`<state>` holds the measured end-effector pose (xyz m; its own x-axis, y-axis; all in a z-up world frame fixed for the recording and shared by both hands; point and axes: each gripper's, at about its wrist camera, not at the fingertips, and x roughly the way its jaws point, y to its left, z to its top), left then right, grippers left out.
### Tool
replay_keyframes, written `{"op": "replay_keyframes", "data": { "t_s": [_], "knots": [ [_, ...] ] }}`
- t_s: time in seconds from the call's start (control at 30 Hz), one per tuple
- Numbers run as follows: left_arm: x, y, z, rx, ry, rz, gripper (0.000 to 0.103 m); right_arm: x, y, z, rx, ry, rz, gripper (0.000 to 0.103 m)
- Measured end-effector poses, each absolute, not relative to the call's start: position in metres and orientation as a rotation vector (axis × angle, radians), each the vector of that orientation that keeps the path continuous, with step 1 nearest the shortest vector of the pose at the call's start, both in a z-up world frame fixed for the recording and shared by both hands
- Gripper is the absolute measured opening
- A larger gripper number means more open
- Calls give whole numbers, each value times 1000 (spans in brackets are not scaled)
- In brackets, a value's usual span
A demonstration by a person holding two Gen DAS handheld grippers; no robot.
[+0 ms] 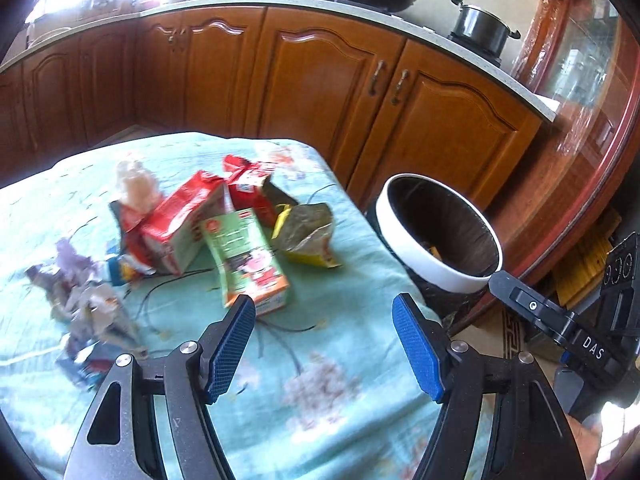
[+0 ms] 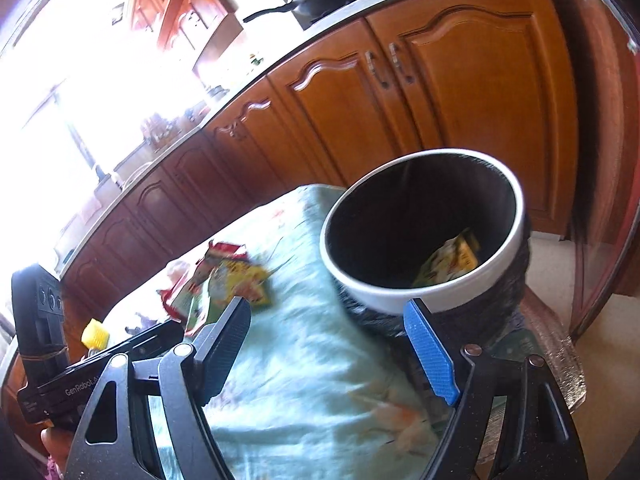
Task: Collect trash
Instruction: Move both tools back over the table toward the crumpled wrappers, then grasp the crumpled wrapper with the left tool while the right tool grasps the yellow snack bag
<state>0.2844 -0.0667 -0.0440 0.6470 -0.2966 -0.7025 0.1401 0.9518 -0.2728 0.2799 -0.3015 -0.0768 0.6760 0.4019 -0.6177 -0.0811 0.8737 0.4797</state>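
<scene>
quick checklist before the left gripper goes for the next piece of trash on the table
1. Left gripper open and empty: ok, jaws spread wide with nothing between them.
2. Right gripper empty: ok, jaws spread, nothing held.
3. Target within easy approach: ok, the green and orange carton lies flat just ahead of the left fingertips.
4. White-rimmed round trash bin open and beside the table edge: ok, a yellow wrapper already lies inside.
5. Trash left on the mint floral tablecloth: not ok, red cartons, a yellow-edged foil bag and crumpled wrappers remain.
6. Thin dark cord beside the carton loose: cannot tell.
</scene>
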Motion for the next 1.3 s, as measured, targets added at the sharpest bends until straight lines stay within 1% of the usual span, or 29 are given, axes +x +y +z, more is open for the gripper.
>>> {"op": "replay_keyframes", "data": {
  "t_s": [0.47,0.8,1.1,1.17,1.2,1.23,1.27,1.3],
  "knots": [
    [257,-7,-37,-251,819,-144,71,284,-250,-83,381,839,374,81],
    [230,30,-36,-244,784,-57,71,303,-223,-85,354,859,412,81],
    [240,56,-58,-267,841,17,72,337,-199,-96,335,892,412,80],
    [244,58,-63,-266,854,25,70,346,-195,-102,339,901,408,78],
    [246,59,-66,-267,859,27,68,349,-193,-104,336,904,405,75],
    [248,59,-67,-268,863,27,59,353,-191,-106,331,908,402,73],
    [251,59,-69,-268,872,22,49,357,-189,-109,330,915,401,69],
    [253,58,-71,-267,881,17,44,360,-187,-111,330,923,402,62]
  ]
}}
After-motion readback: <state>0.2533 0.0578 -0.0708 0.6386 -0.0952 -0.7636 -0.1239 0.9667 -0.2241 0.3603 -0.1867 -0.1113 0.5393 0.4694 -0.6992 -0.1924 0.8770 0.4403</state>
